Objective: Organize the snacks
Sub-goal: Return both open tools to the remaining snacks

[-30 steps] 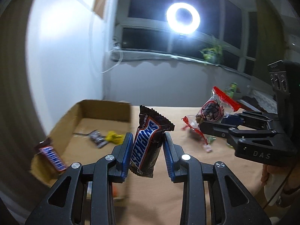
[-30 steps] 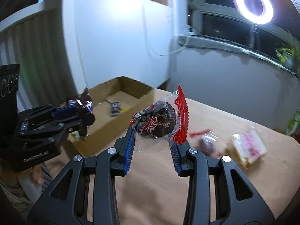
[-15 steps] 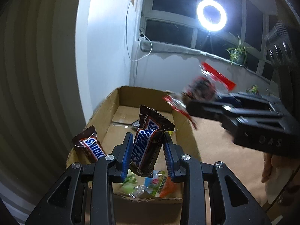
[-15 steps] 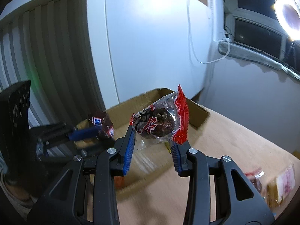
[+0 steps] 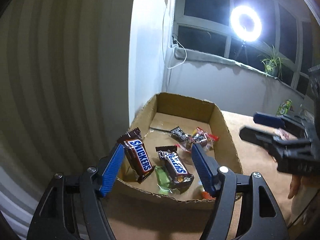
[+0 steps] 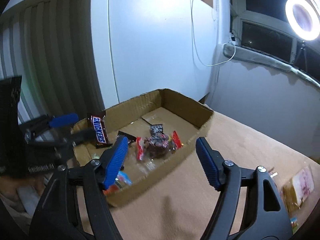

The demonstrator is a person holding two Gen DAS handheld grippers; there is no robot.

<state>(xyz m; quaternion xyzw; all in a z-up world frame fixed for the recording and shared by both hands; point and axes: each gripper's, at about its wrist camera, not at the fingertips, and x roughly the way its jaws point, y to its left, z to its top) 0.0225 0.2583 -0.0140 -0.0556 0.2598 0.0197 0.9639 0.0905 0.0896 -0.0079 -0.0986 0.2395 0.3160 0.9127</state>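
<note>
A cardboard box [image 5: 230, 140] [image 6: 186, 98] sits on the tan table by the wall. My left gripper [image 5: 158, 168] [image 6: 76, 127] hovers over its near end with its jaws opening and no pad touching anything. Below them in the box lies a Snickers bar [image 5: 174, 167]. A second Snickers bar [image 5: 138, 156] [image 6: 99, 129] leans on the left wall. My right gripper [image 6: 162, 161] [image 5: 258, 126] is over the box's right wall, its jaws also opening, empty. A clear packet with red edges [image 6: 158, 146] [image 5: 200, 140] lies in the box beneath it.
The box also holds a small dark packet [image 5: 178, 133] and a green wrapper [image 5: 163, 177]. On the table to the right lie a pink-and-white pack [image 6: 300, 186] and a green pack [image 5: 284, 107]. A ring light [image 5: 246, 26] shines at the window. A hand [image 5: 294, 186] shows under the right gripper.
Both grippers moved from the table to over the box and opened. The Snickers bar left the left jaws and the red-edged packet left the right jaws; both now lie in the box.
</note>
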